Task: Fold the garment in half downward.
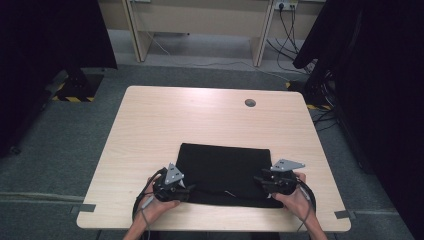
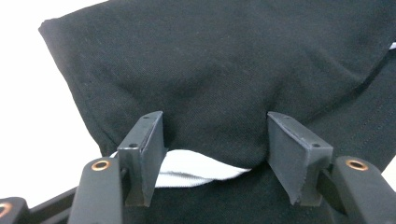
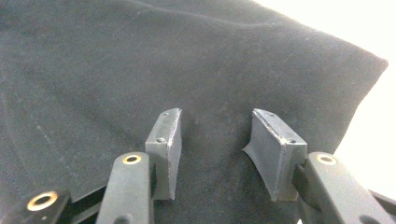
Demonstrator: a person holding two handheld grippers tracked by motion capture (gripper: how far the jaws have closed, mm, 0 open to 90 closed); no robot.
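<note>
Fingers [image 2: 142, 158] of the left gripper [image 1: 169, 186] stand apart, straddling a raised fold of the black cloth [image 1: 225, 167]; a white strip [image 2: 196, 168] shows under that fold, low in the left gripper view. Fingers [image 3: 166, 149] of the right gripper [image 1: 276, 183] are also spread, nothing pinched between them, hovering over or resting on flat cloth near its corner at the right of that view.

Cloth lies folded as a dark rectangle, lower centre of the high view, near edge close to the front of the worktop [image 1: 150, 125]. Grippers sit at its lower-left and lower-right corners.

Step in hand, by my reading: getting a hold on the near edge for another fold. Next move calls for closing both pairs on the edge layers together, then lifting evenly so the cloth doesn't skew.

Grey round plug [image 1: 250, 103] sits upper right of the worktop, well apart.
</note>
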